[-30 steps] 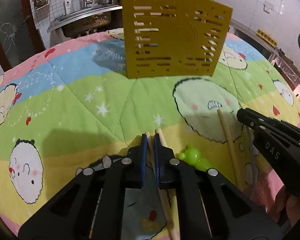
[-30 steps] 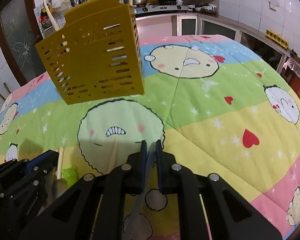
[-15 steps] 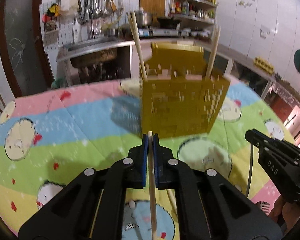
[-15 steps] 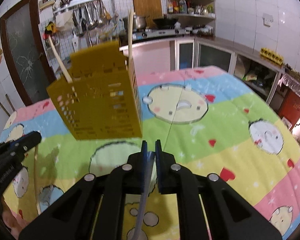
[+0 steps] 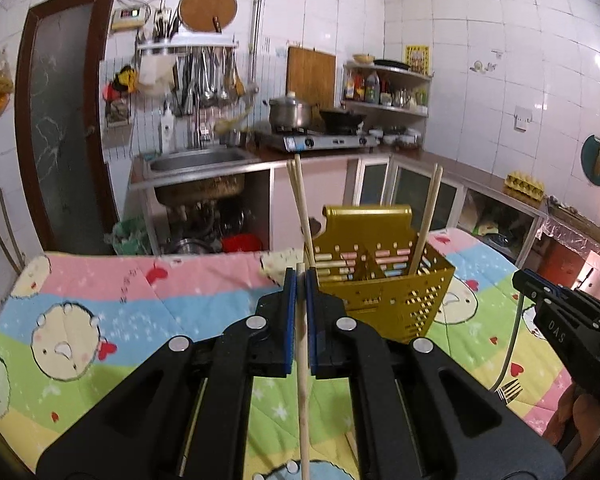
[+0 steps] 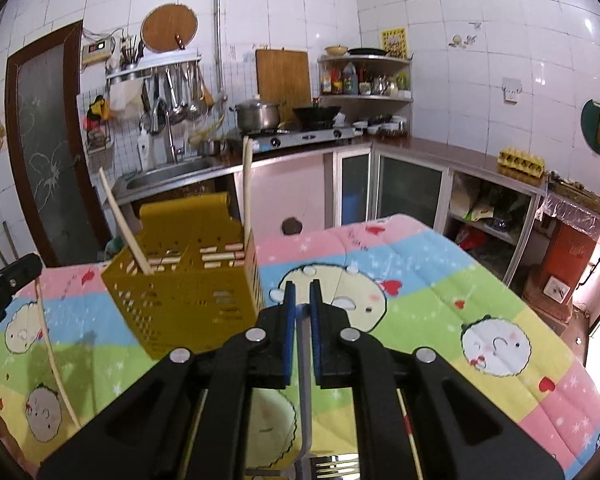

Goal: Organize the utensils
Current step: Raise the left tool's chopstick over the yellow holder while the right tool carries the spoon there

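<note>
Left wrist view: left tongs point(image 5: 299, 280) clamped on a wooden chopstick point(image 5: 302, 380), stick running down btwn the blue pads, tip poking just above them. Right tongs point(image 6: 301, 294) pinched on a fork point(image 6: 307, 396); its grey handle sits in the gap, tines hang below, over the cartoon quilt point(image 6: 440, 304) on the surface. Further back, yellow slotted utensil holder point(image 5: 384, 284) stands on the quilt w/ three chopsticks point(image 5: 428, 220) upright inside. Kitchen counter point(image 5: 440, 160) beyond.
</note>
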### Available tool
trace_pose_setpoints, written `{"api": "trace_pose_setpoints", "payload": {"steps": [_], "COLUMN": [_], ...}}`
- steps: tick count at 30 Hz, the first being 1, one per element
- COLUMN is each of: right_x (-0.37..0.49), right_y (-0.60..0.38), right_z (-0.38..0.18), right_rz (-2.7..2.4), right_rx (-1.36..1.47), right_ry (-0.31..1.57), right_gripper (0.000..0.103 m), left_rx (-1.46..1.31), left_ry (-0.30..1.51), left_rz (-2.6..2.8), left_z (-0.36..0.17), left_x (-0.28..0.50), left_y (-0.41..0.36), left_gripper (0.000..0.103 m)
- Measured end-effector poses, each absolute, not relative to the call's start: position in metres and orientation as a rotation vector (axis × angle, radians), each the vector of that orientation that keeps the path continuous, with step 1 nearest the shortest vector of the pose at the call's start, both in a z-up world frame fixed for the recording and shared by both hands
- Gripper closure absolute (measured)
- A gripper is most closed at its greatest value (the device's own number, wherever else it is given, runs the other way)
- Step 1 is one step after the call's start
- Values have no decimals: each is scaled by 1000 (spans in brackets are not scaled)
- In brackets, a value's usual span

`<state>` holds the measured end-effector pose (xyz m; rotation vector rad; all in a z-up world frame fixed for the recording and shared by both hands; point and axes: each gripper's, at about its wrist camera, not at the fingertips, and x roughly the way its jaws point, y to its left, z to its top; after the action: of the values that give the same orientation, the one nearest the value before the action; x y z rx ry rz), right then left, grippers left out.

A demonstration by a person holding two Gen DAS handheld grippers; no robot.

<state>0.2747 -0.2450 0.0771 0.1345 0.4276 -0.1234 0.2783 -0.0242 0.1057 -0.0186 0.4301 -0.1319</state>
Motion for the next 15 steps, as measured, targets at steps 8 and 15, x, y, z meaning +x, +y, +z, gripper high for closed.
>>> {"api": "trace_pose_setpoints", "payload": {"steps": [8,15], "right_x": [277,276], "right_y": [-252,-250], "right_z": [87,101], "right_rz": [-138,-135], "right_rx": [152,146], "right_ry": [371,326], "right_gripper": [96,96], "left_rx": [-6,-16], "left_ry": [367,323], "left_rz": [-129,-142], "left_z": [117,134], "left_x": [274,273], "left_y": [-25,-28], "left_gripper": [99,99]}}
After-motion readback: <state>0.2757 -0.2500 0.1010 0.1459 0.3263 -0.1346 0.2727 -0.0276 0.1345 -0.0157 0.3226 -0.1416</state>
